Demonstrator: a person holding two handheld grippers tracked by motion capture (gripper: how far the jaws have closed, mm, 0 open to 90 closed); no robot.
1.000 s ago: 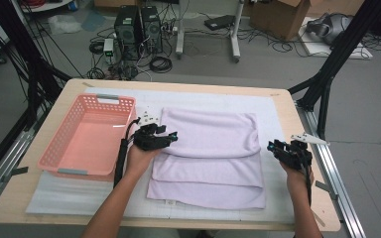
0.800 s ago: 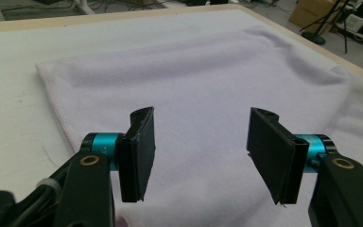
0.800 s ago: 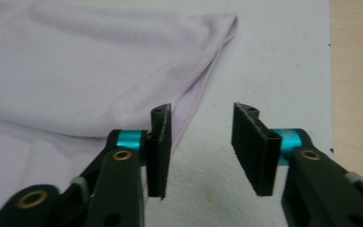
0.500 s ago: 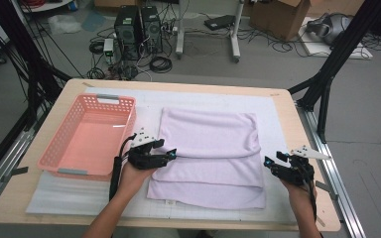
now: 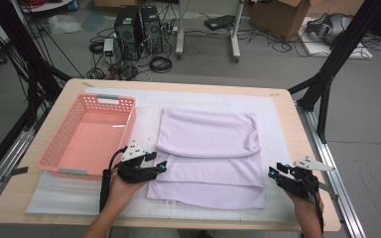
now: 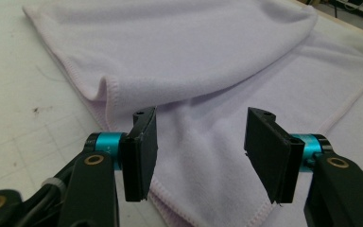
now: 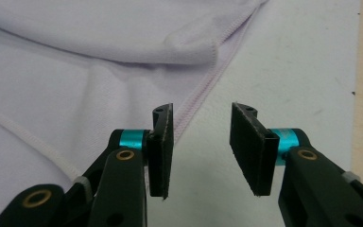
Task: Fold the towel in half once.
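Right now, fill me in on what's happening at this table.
A person is folding a lilac towel on a padded table, with a hand-held gripper in each hand. The towel lies partly folded, its far part doubled over the near part. The left hand-held gripper sits at the towel's left edge and the right hand-held gripper at its right edge, both near the front. Both have just been closing, yet the jaws stand apart and pinch no cloth. An empty pink basket waits on the left.

A pink basket (image 5: 87, 136) sits on the left of the bench (image 5: 297, 134), on a white mat (image 5: 62, 196). Beyond, on the floor, stand two computer towers (image 5: 139, 27) among cables, and a cardboard box (image 5: 278, 15).
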